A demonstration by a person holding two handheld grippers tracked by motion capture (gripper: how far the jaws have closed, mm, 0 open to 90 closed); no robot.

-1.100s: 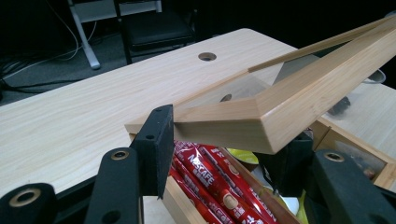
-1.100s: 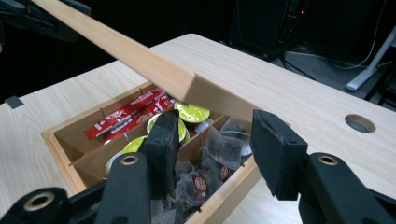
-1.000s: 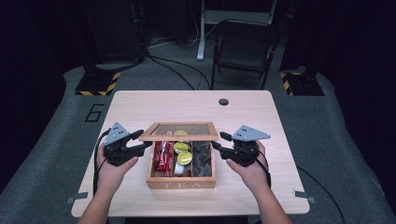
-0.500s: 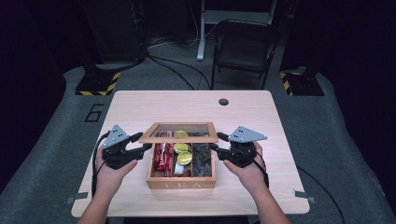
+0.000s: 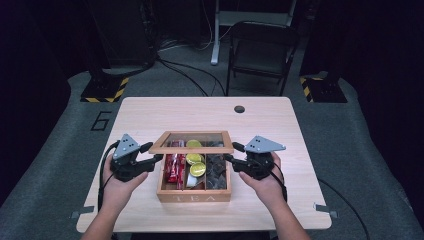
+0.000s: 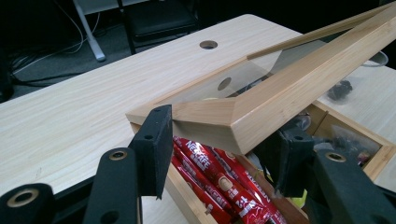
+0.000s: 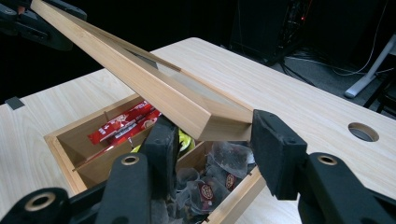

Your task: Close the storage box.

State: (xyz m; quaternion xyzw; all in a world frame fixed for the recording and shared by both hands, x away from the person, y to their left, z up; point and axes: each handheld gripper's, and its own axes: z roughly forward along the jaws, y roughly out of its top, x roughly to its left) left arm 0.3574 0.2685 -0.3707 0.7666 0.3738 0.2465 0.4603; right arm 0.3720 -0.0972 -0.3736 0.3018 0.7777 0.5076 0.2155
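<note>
Lid (image 5: 192,142) lifted higher; two grippers, left (image 5: 150,158) and right (image 5: 231,152), fingers clamping its corners.

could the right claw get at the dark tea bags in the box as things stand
Probably not yet: the right claw is clamped on a corner of the lid, which hangs half raised above the dark tea bags. Its pads would have to let go first.

The lid (image 5: 192,142) is a pale wooden frame around a clear pane, lifted clear of the box and tilted, hanging above its far half. The wooden box (image 5: 194,192), marked TEA on its front wall, sits open at the desk's near middle, toward 6 o'clock, with three compartments running front to back.
</note>
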